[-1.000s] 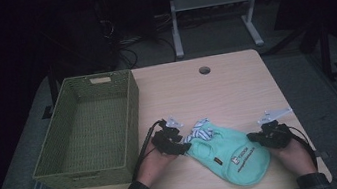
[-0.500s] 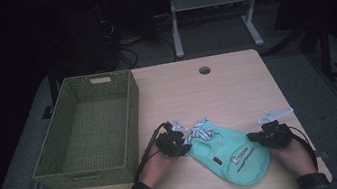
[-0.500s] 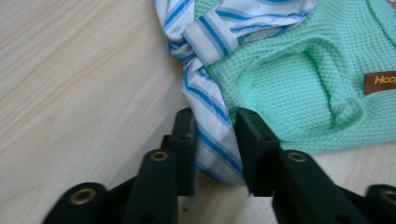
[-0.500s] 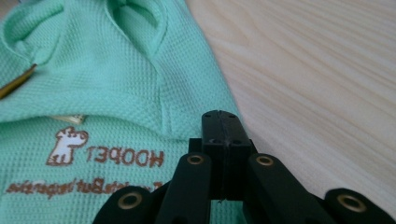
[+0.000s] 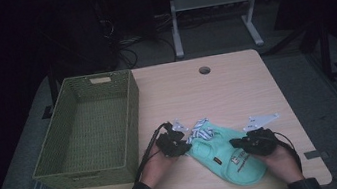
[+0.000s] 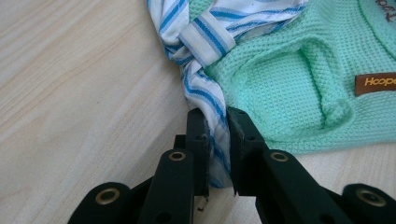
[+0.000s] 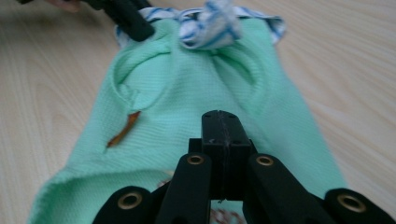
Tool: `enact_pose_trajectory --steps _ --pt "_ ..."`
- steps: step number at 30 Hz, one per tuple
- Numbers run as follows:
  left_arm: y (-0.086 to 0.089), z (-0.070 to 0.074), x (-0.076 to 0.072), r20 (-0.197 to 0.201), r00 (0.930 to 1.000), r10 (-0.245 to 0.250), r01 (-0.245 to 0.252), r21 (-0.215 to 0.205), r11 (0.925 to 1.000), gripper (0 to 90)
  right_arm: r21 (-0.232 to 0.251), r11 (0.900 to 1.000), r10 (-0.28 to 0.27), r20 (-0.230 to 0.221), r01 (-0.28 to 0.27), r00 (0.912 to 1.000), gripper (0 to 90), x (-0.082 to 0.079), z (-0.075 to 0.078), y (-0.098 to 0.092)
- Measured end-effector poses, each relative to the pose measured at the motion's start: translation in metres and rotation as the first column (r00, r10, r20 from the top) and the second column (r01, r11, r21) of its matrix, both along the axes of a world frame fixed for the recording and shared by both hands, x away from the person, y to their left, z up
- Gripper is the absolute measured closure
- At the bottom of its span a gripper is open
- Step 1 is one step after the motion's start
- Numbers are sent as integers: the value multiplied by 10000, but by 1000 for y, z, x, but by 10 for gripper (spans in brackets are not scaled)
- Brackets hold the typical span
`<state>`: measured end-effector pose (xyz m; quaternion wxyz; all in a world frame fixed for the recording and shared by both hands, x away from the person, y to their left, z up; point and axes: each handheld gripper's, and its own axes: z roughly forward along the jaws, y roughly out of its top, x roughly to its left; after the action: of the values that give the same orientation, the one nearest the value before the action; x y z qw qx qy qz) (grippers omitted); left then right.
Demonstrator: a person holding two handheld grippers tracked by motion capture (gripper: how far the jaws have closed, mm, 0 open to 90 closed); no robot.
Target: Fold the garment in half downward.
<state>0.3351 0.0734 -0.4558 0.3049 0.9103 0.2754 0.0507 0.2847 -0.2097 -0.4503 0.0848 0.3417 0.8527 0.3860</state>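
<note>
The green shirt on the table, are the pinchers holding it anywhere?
The left gripper, whose jaws have just been closing, pinches the striped collar edge. The right gripper is shut above the green shirt; whether it grips cloth cannot be told.

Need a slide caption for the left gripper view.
Left hand-held gripper, jaws just closing, pinches the blue-and-white striped cloth beside the mint-green knitted garment on the pale wooden table.

**Dim room around a pale wooden table**

A light wood table [image 5: 236, 89] with a round cable hole [image 5: 204, 70] is sitting on grey carpet [image 5: 318, 97]. Behind it, a white metal stand [image 5: 213, 4] and tangled cables [image 5: 123, 43] are fading into darkness.
</note>
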Motion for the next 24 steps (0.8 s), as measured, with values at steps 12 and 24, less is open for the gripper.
enact_pose_trajectory --steps 12,24 --pt "0 1 2 -23 10000 -18 18 -112 9999 812 -734 9965 366 -428 -397 9984 896 4 -15 17" --pt "3 23 2 349 9993 121 -85 -1020 9947 820 -806 9957 416 -449 -452 9981 895 6 -14 19"
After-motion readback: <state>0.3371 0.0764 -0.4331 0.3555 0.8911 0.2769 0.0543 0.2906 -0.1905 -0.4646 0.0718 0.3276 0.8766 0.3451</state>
